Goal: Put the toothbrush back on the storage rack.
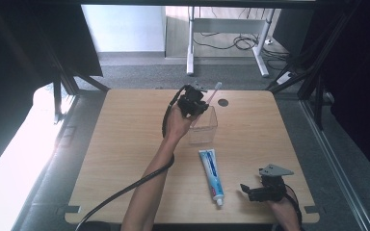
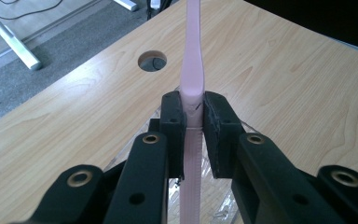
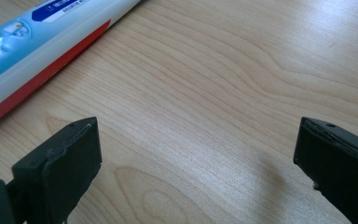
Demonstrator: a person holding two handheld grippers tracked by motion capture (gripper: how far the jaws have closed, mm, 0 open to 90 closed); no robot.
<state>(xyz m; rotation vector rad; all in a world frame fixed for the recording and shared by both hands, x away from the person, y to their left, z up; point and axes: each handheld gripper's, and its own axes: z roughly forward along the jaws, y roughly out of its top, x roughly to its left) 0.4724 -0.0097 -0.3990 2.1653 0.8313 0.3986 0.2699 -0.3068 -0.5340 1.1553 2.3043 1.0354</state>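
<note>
The left gripper (image 1: 196, 102) is clamped on a pink toothbrush (image 2: 192, 70), poised over the clear square cup (image 1: 203, 127) just past the centre of the wooden surface (image 1: 125, 144), towards 12 o'clock. The brush looks light, stiff and smooth, probably slippery; the ribbed handle section between the pads suits a firm hold. The cup seems thin, rigid plastic, easily tipped. At 5 o'clock the right gripper (image 1: 248, 189) rests with jaws wide apart beside a soft, glossy toothpaste tube (image 1: 211, 173).

soft daylight, blown-out glare at the high view's left edge, dark corners, mild blur, faint shadows
</note>
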